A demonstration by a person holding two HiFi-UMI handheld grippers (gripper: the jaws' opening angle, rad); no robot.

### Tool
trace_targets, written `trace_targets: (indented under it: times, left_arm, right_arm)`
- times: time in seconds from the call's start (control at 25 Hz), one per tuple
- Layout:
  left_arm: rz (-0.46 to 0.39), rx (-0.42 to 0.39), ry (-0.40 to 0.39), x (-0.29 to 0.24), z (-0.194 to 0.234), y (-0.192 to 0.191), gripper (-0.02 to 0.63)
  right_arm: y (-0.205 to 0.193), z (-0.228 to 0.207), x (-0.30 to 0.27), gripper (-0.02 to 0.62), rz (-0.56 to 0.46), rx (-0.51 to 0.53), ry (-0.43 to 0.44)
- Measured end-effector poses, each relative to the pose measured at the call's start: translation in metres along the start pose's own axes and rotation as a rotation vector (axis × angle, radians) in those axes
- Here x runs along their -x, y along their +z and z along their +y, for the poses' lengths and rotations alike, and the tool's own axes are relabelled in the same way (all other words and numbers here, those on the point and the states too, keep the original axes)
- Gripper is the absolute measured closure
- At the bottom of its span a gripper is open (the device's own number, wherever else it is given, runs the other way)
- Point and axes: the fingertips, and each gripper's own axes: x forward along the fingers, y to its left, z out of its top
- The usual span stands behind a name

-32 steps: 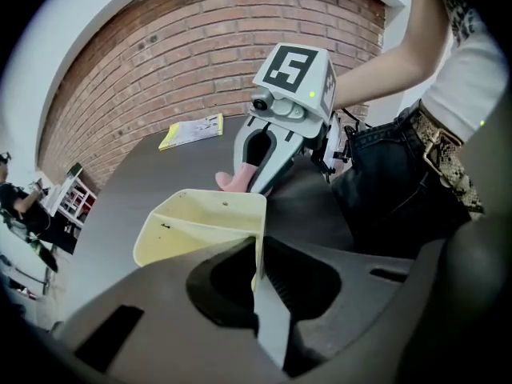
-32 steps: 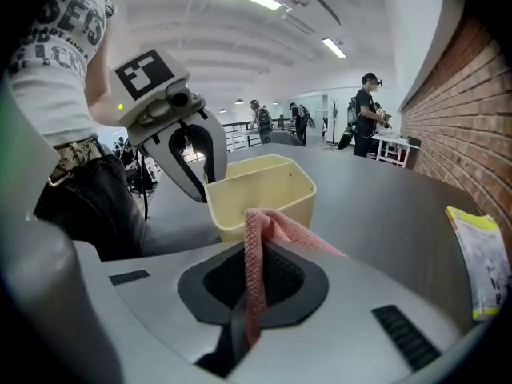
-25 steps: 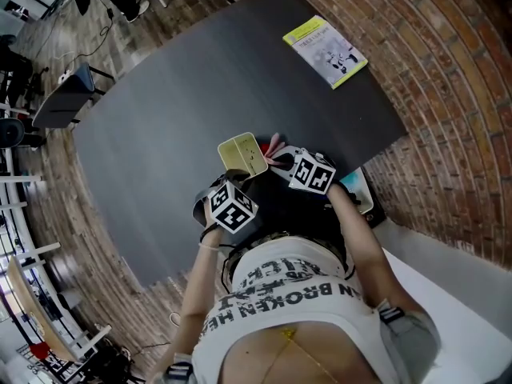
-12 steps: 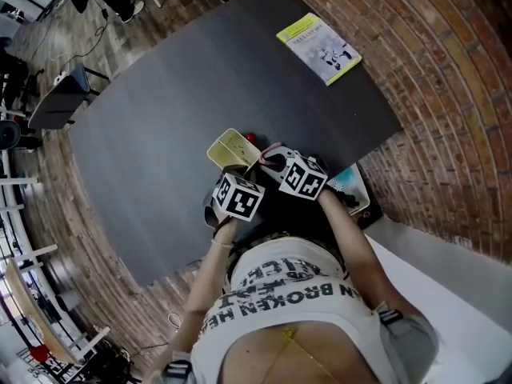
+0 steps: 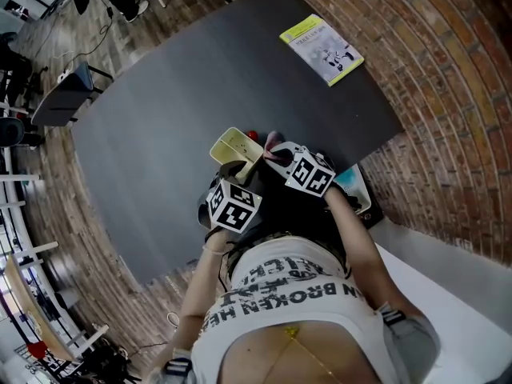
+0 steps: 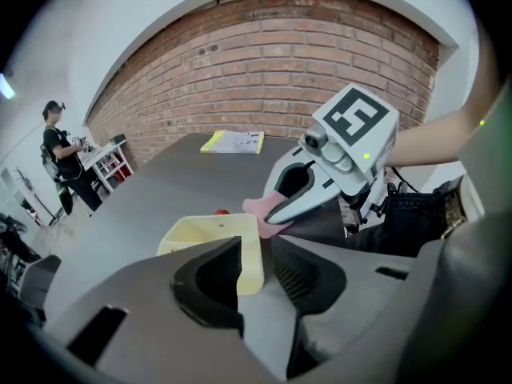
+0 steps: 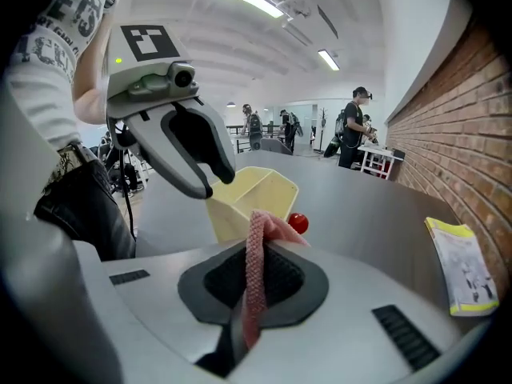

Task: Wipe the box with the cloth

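A pale yellow open box point(image 5: 234, 150) sits tilted on the dark table point(image 5: 184, 94); in the left gripper view the box point(image 6: 210, 237) fills the middle. My left gripper point(image 6: 256, 266) straddles the box's near wall. Its jaws have just been opening and now stand open, with a gap beside the wall. From the head view the left gripper point(image 5: 240, 176) sits at the box's near side. My right gripper point(image 7: 252, 282) is shut on a pink cloth point(image 7: 254, 254) just right of the box point(image 7: 252, 198). The cloth point(image 5: 276, 145) pokes out beside the box's right rim.
A small red ball point(image 5: 251, 135) lies just behind the box. A yellow-and-white booklet point(image 5: 322, 50) rests at the table's far right corner. A brick wall runs along the right. People, desks and shelving stand beyond the table's far left side.
The box has tipped and shifted slightly left, baring the red ball behind it. The left gripper has rolled and lifted a little. The right gripper and cloth stay almost in place.
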Motion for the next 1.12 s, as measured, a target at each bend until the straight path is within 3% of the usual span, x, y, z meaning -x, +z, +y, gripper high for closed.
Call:
trace_targets:
  times: [0.12,0.2,0.28,0.48,0.6,0.76,0.84,0.96,1.12]
  left_arm:
    - [-0.065,-0.038,-0.018,0.025,0.017,0.002,0.491]
    - [-0.063,-0.109,-0.017,0.034,0.033,-0.006,0.485]
    - [-0.006,-0.259,0.003,0.036,0.048,-0.02,0.476]
    - [0.217,-0.756,0.054,0.028,0.07,-0.049,0.474]
    - [0.274,-0.931,0.008,0.013,0.064,-0.055,0.474]
    - [0.353,-1.016,0.003,-0.008,0.06,-0.063,0.477]
    - [0.39,-1.015,0.014,-0.011,0.061,-0.064,0.499]
    - [0.405,-0.925,-0.021,-0.009,0.054,-0.063,0.516]
    - [0.365,-0.773,-0.06,-0.005,0.034,-0.061,0.558]
  right_arm:
    - [0.003,-0.006,0.007,0.578,-0.001,-0.012,-0.031]
    - [0.005,-0.011,0.012,0.578,-0.002,-0.031,-0.059]
    - [0.005,-0.017,0.017,0.578,-0.009,-0.054,-0.09]
    - [0.007,-0.029,0.027,0.578,-0.063,-0.086,-0.122]
    - [0.012,-0.031,0.032,0.578,-0.09,-0.08,-0.115]
    - [0.021,-0.037,0.04,0.578,-0.148,-0.105,-0.114]
    - [0.026,-0.041,0.043,0.578,-0.172,-0.113,-0.113]
    - [0.033,-0.044,0.049,0.578,-0.222,-0.136,-0.094]
    - [0.037,-0.046,0.054,0.578,-0.24,-0.127,-0.074]
